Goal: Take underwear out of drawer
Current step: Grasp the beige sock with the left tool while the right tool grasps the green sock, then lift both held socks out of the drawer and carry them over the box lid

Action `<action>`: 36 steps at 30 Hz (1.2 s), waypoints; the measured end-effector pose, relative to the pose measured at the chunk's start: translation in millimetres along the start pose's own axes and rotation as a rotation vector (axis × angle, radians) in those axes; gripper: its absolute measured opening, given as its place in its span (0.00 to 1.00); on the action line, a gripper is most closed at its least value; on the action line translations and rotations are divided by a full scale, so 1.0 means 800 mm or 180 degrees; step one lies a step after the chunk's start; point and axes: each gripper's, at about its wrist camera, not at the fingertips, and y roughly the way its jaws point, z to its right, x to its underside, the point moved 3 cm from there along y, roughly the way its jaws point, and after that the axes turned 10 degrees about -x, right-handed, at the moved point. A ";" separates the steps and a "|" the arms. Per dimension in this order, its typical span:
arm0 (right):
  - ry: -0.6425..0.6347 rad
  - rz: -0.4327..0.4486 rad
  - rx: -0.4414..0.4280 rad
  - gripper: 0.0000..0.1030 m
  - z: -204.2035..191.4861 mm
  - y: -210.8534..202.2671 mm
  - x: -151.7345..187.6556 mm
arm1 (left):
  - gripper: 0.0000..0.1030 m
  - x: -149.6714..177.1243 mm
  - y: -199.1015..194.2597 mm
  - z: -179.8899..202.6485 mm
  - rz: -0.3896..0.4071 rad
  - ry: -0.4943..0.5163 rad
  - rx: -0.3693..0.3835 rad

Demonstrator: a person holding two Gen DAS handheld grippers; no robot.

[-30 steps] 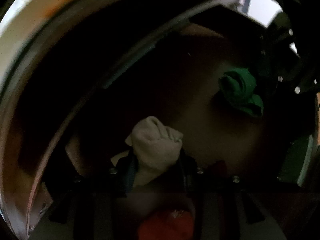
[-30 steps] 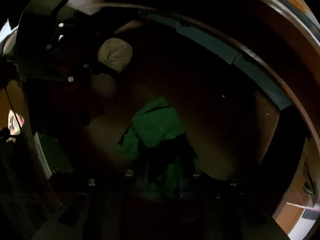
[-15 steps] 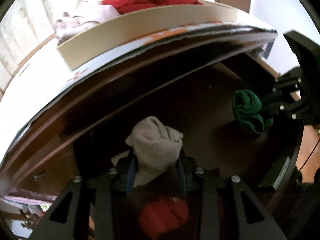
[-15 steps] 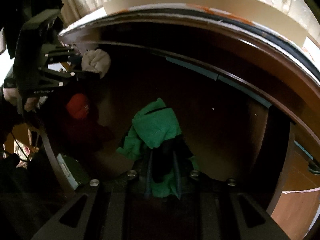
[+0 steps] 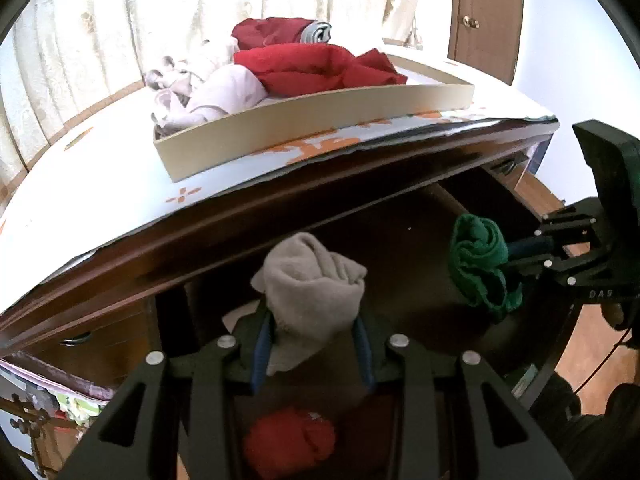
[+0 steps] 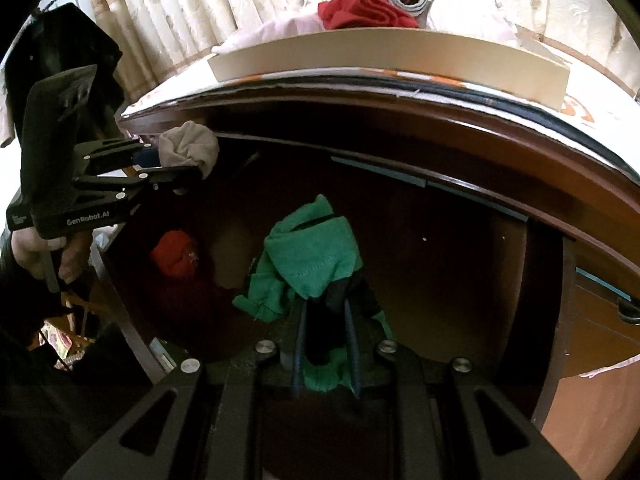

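1. Left wrist view: left tool (image 5: 312, 344) clamped on a rolled beige knit underwear bundle (image 5: 312, 284), held above the open dark wooden drawer (image 5: 408, 240).
2. Right tool (image 6: 326, 344) clamped narrow on a crumpled green cotton underwear piece (image 6: 312, 256), also above the drawer interior. Green cloth hangs out on both sides of the blue pads.
3. Each tool shows in the other's view: right tool at right edge with the green piece, left tool at left edge with the beige bundle; a hand (image 6: 36, 252) grips its handle.
4. One red folded cloth item (image 5: 290, 442) lies on the drawer floor, below the left tool.
5. Overhanging dark wood edge of the tabletop (image 5: 240, 216) sits just above the drawer opening, close over both tools.
6. On the tabletop: white cover with orange pattern (image 5: 184, 196), shallow beige tray (image 5: 320, 116) holding red, pale pink and grey-striped clothes.
7. Room: cream curtains (image 5: 160, 20) behind, brown wooden door (image 5: 486, 12) at right.
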 end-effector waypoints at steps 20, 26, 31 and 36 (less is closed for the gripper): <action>-0.0028 0.0504 0.0004 0.18 -0.025 -0.044 -0.021 | 0.33 -0.023 -0.026 0.014 0.0324 -0.0364 -0.0169; -0.0081 0.0633 0.0023 0.18 -0.034 -0.062 -0.028 | 0.33 -0.032 -0.044 0.011 0.0435 -0.0404 -0.0216; -0.0101 0.0773 0.0031 0.18 -0.039 -0.078 -0.036 | 0.33 -0.038 -0.057 0.007 0.0524 -0.0503 -0.0267; -0.0135 0.0876 0.0027 0.18 -0.047 -0.090 -0.042 | 0.33 -0.044 -0.066 0.004 0.0570 -0.0576 -0.0303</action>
